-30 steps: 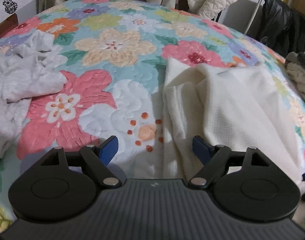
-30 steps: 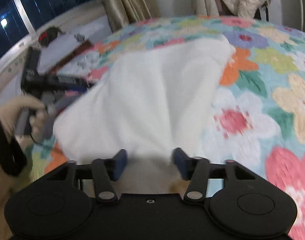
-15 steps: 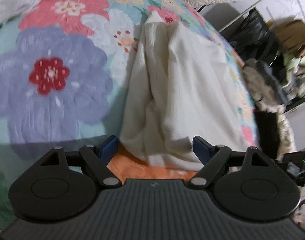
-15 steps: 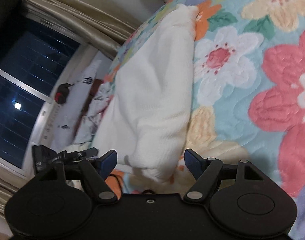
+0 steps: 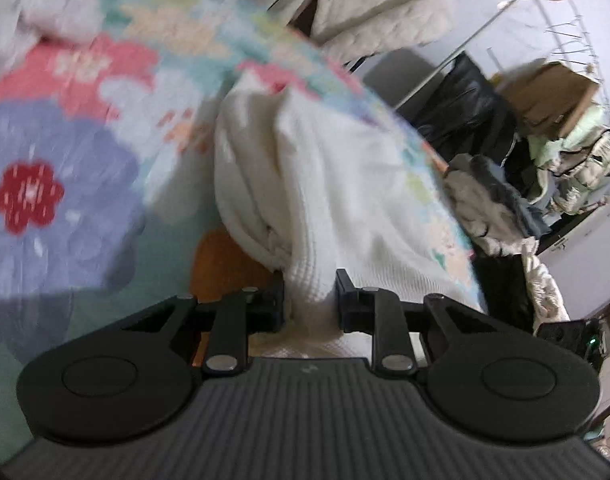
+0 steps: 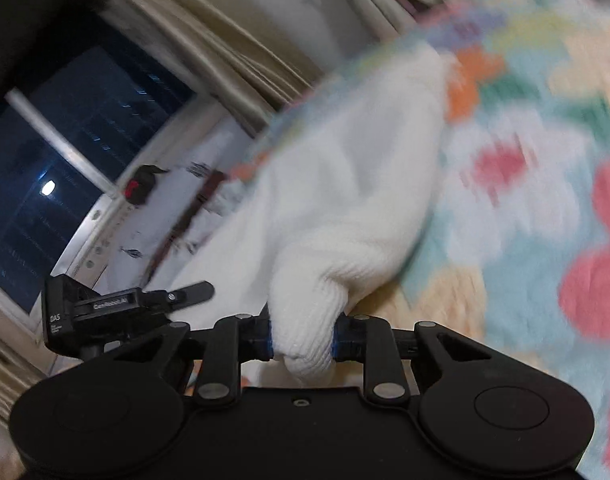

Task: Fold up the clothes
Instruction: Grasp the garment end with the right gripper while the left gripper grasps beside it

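Both my grippers are pinching the white knit garment (image 5: 321,184) on the flowered bed (image 5: 65,184). My left gripper (image 5: 310,294) has its fingers clamped on the near hem; my right gripper (image 6: 303,338) grips a bunched corner. The cloth runs off toward 12 o'clock. The thick bunch could slip out under a hard pull, and an uneven lift would skew the fold.

Left tool (image 5: 310,296): fingers closed to a narrow gap, pinching white knit cloth (image 5: 329,184). Right tool (image 6: 303,338): fingers likewise clamped on a bunched fold of same cloth.
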Demonstrator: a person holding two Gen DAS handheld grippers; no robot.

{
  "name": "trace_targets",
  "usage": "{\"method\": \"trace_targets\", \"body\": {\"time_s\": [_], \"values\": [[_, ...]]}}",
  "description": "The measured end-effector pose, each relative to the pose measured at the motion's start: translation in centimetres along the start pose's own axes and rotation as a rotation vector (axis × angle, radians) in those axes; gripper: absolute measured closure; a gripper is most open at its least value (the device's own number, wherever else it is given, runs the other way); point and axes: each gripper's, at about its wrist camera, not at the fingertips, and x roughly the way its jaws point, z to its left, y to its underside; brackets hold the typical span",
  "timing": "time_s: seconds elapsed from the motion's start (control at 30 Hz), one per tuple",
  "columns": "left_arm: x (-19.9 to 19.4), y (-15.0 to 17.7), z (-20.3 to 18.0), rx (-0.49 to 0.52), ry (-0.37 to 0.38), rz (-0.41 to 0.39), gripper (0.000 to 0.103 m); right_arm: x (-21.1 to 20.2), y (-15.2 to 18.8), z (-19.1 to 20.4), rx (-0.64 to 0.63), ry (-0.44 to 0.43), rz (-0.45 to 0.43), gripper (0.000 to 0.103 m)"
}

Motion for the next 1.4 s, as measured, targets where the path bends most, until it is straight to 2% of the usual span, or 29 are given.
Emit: {"method": "trace_targets", "body": {"time_s": [0.1,0.17,0.2,0.23,0.27,0.37,0.5,0.6,0.63,0.73,0.83,0.93,1.17,1.23,1.3,1.4], "values": [[0.5,0.0,0.5,-0.032,-0.035,0.021,0.072,0.2,-0.5,-0.2,0.034,0.008,0.024,0.073],[1.8,0.5,1.5,-0.059,-0.076,0.08,0.06,0.8,0.6,-1.3,0.103,0.029,0.049,0.068],[2.2,0.7,1.8,-0.067,-0.086,0.091,0.06,1.1,1.5,-2.0,0.122,0.05,0.073,0.066],[2.4,0.9,2.1,-0.078,-0.082,0.082,0.06,1.6,2.3,-2.5,0.114,0.06,0.085,0.066],[2.3,1.0,2.0,-0.081,-0.078,0.071,0.066,1.8,3.1,-2.7,0.084,0.059,0.069,0.07],[1.8,1.2,0.9,-0.061,-0.098,0.06,0.078,1.0,3.0,-2.9,0.088,-0.001,0.034,0.077],[-0.2,1.5,-1.4,-0.054,-0.093,0.048,0.081,-1.8,1.4,-0.2,0.033,-0.114,0.02,0.08],[-2.4,2.4,-3.9,-0.005,-0.073,0.081,0.081,-4.2,1.2,1.5,0.035,-0.166,0.064,0.08],[-3.1,3.0,-3.8,-0.017,-0.069,0.088,0.081,-5.0,1.3,2.0,0.034,-0.175,0.083,0.08],[-4.9,4.7,-3.4,-0.053,-0.058,0.11,0.081,-7.2,2.4,1.3,0.125,-0.188,0.113,0.08],[-5.3,5.5,-2.9,-0.079,-0.039,0.135,0.081,-7.1,2.5,-0.5,0.226,-0.203,0.13,0.08],[-3.7,4.2,-2.9,-0.067,-0.023,0.161,0.081,-6.0,0.3,-1.5,0.275,-0.228,0.125,0.081],[0.4,-2.7,-2.0,-0.167,-0.005,0.147,0.081,-1.5,-10.0,-2.9,0.318,-0.226,0.103,0.081],[1.6,-4.7,-1.7,-0.196,0.0,0.143,0.081,0.3,-12.7,-3.5,0.346,-0.194,0.094,0.081],[2.8,-6.7,-1.5,-0.225,0.005,0.139,0.081,1.9,-14.5,-4.1,0.369,-0.155,0.086,0.081],[4.6,-9.6,-1.1,-0.267,0.013,0.132,0.081,3.1,-15.7,-6.1,0.448,-0.146,0.08,0.081]]}}
